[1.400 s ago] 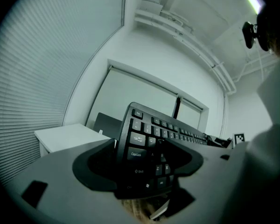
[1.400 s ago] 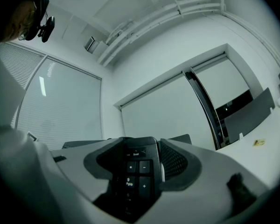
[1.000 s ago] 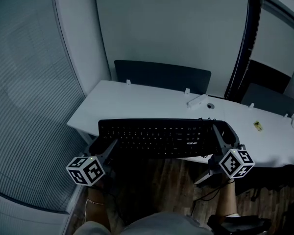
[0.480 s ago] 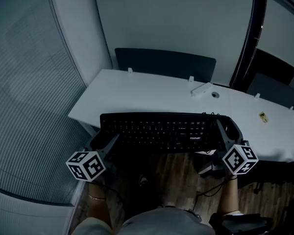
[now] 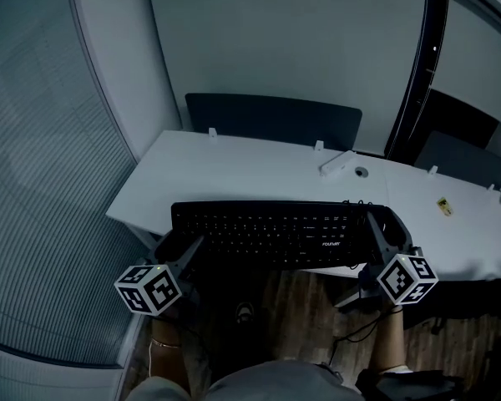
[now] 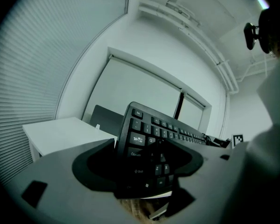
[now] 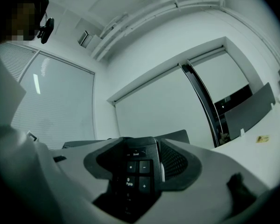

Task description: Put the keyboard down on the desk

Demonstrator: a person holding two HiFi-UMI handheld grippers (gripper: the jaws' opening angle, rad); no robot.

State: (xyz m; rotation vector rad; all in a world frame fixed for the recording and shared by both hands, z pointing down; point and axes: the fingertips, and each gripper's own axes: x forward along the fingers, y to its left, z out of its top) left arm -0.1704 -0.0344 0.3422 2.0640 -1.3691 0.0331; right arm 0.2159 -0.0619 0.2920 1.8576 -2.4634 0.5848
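The left hand-held gripper point(image 5: 180, 247) at seven o'clock and the right hand-held gripper point(image 5: 382, 229) at four o'clock are both matte dark grey with broad, curve-scooped jaws, each carrying a white cube point(image 5: 147, 288) printed with black square markers, and the person wears a pale top point(image 6: 270, 125).

The white desk point(image 5: 234, 182) runs from left to right, and a dark panel point(image 5: 271, 119) stands along its back edge. Near that edge, right of the middle, lies a small white block point(image 5: 337, 164), with a round dark-centred fitting point(image 5: 361, 173) just beside it. Farther right, well apart from both, lies a small yellow tag point(image 5: 442, 207).
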